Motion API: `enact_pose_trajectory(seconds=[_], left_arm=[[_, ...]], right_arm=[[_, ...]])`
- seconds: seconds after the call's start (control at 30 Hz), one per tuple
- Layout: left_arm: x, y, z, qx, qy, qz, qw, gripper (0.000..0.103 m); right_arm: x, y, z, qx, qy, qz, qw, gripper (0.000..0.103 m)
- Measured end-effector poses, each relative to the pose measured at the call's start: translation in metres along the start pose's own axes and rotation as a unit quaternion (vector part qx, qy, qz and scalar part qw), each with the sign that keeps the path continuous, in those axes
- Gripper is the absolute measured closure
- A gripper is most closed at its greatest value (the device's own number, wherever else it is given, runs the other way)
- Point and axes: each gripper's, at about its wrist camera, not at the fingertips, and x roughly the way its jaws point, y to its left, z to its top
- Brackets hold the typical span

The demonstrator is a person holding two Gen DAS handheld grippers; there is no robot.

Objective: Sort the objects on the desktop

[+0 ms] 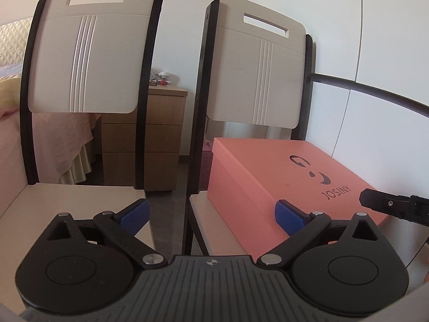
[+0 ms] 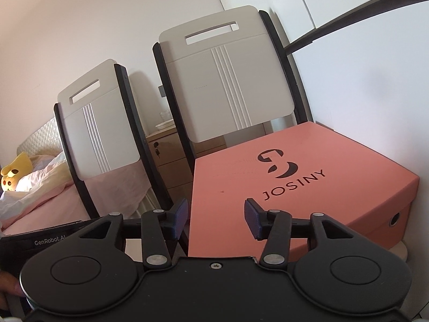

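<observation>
Two pale chairs (image 1: 88,61) side by side, backs toward far wall. Pink shoebox (image 1: 268,177) marked JOSINY, lid on, resting flat on seat of right-hand chair (image 1: 203,214), near wall. Left chair seat bare where visible. Left gripper (image 1: 211,217) held wide open, nothing between blue pads; right-hand pad seen against near corner of box, contact not determinable. Right gripper (image 2: 214,216) partly open, empty, poised over near edge of box lid; tip of it also caught at right edge of left wrist view. Box long axis judged running from near-left to far-right in right wrist view, roughly across the seat; logo and lettering readable from near side, so top of print pointed toward chair back. Round hole in short end face at right. Wooden drawer unit (image 1: 150,134) behind chairs with small clutter on top; bed with pink cover and yellow plush toy (image 2: 12,171) at far left. No desk and no loose desktop objects in either view. Progress judged unclear: box closed and seated, possibly just set down or about to be picked up; sorting itself not evidenced, remainder unknown.
</observation>
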Motion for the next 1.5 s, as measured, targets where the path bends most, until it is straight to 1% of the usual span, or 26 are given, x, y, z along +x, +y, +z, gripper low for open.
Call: enact_pose_trajectory(seconds=[0.07,0.13,0.2,0.3,0.37,0.4,0.43,0.5,0.63,0.77,0.9,1.0,1.07,1.2,1.33,1.5], left_arm=[[-0.005,0.007,0.001,0.0,-0.001,0.006,1.0,0.002],[-0.009,0.015,0.001,-0.002,0.0,0.013,0.9999,0.002],[-0.014,0.023,0.0,-0.006,0.001,0.02,0.9998,0.002],[-0.023,0.032,-0.001,0.003,0.004,0.035,0.9994,0.002],[-0.03,0.036,-0.002,0.012,0.002,0.046,0.9989,0.002],[-0.033,0.038,-0.002,0.015,0.001,0.048,0.9988,0.002],[-0.037,0.04,-0.002,0.016,0.0,0.048,0.9987,0.002],[-0.044,0.044,-0.003,0.013,-0.004,0.053,0.9985,0.002],[-0.056,0.052,-0.006,0.008,-0.013,0.063,0.9979,0.002],[-0.063,0.063,-0.013,0.006,-0.016,0.076,0.9969,0.002],[-0.066,0.075,-0.018,-0.001,-0.011,0.084,0.9964,0.002],[-0.07,0.083,-0.022,-0.008,-0.015,0.092,0.9956,0.002],[-0.072,0.086,-0.025,-0.01,-0.024,0.093,0.9953,0.002],[-0.077,0.088,-0.031,0.006,-0.041,0.092,0.9949,0.0],[-0.084,0.095,-0.038,0.009,-0.06,0.101,0.9931,0.0],[-0.084,0.105,-0.047,0.005,-0.064,0.119,0.9908,0.0]], right_arm=[[0.004,0.006,0.0,-0.002,0.002,0.004,1.0,0.052],[0.006,0.013,-0.001,-0.007,0.003,0.008,1.0,0.048],[0.008,0.021,-0.002,-0.01,0.004,0.013,1.0,0.046],[0.012,0.034,-0.006,-0.01,0.005,0.021,1.0,0.042],[0.013,0.043,-0.009,-0.008,0.006,0.028,1.0,0.035],[0.013,0.048,-0.01,-0.009,0.006,0.032,0.999,0.03],[0.013,0.054,-0.012,-0.013,0.005,0.037,0.999,0.027],[0.014,0.066,-0.016,-0.02,0.005,0.044,0.999,0.025],[0.014,0.086,-0.024,-0.032,0.006,0.06,0.998,0.014],[0.012,0.1,-0.032,-0.043,0.001,0.075,0.996,0.005],[0.01,0.107,-0.038,-0.046,-0.008,0.07,0.996,0.001],[0.011,0.111,-0.044,-0.046,-0.006,0.067,0.997,0.001],[0.011,0.115,-0.05,-0.054,-0.005,0.065,0.996,0.001],[0.011,0.123,-0.062,-0.068,-0.003,0.06,0.996,0.001],[0.009,0.128,-0.069,-0.067,-0.014,0.058,0.996,0.001],[0.014,0.131,-0.074,-0.061,-0.018,0.053,0.997,0.001]])
